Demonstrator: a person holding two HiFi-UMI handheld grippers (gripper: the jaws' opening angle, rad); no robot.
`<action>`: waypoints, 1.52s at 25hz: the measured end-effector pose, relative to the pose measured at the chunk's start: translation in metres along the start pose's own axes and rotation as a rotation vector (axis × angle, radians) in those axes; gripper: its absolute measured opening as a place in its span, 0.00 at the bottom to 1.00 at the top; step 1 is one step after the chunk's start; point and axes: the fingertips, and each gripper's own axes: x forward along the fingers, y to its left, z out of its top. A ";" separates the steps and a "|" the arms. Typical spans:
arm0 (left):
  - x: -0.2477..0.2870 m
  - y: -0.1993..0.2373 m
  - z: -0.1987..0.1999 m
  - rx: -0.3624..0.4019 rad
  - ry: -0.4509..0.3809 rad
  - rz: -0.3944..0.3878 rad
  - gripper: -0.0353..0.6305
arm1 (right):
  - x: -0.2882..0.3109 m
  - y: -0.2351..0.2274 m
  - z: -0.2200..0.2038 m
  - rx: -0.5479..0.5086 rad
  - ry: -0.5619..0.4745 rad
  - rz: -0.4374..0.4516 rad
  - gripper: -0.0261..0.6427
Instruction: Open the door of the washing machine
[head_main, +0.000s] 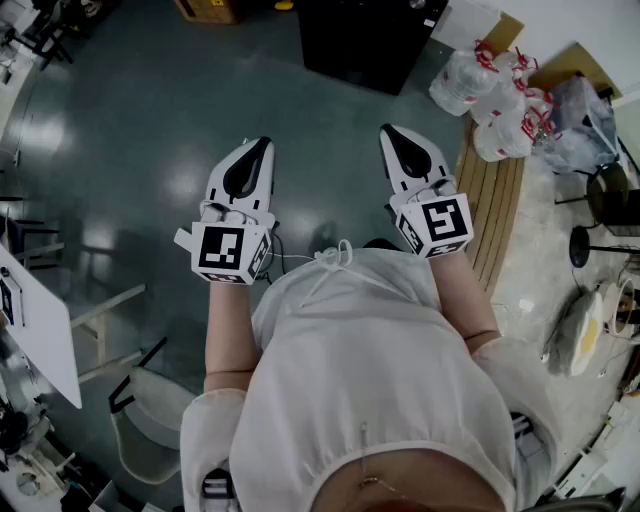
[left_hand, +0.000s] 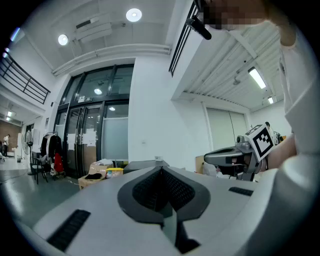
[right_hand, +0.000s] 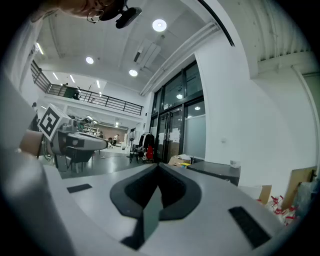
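No washing machine can be told for sure in any view. A black box-shaped unit (head_main: 370, 40) stands on the floor ahead of me; it shows dark grey in the left gripper view (left_hand: 145, 164) and the right gripper view (right_hand: 215, 171). My left gripper (head_main: 264, 143) is held level in front of the person's body, its jaws closed together with nothing between them (left_hand: 161, 169). My right gripper (head_main: 386, 130) is held level beside it, also shut and empty (right_hand: 158, 165). Both are well short of the black unit.
Packs of water bottles (head_main: 490, 100) rest on a wooden pallet (head_main: 495, 200) at the right. A white table (head_main: 40, 340) and a chair (head_main: 150, 410) stand at the left. Glass doors (left_hand: 95, 135) and cardboard boxes (left_hand: 95, 175) lie beyond the dark floor (head_main: 150, 150).
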 end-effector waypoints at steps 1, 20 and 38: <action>-0.001 0.000 0.002 -0.001 -0.007 -0.004 0.09 | 0.000 0.001 0.001 -0.001 -0.002 -0.003 0.04; 0.003 0.028 -0.008 -0.024 0.011 0.029 0.09 | 0.043 0.007 -0.001 0.030 -0.017 -0.001 0.69; 0.108 0.207 -0.063 -0.037 0.101 0.229 0.09 | 0.286 -0.032 -0.043 0.064 0.037 0.131 0.75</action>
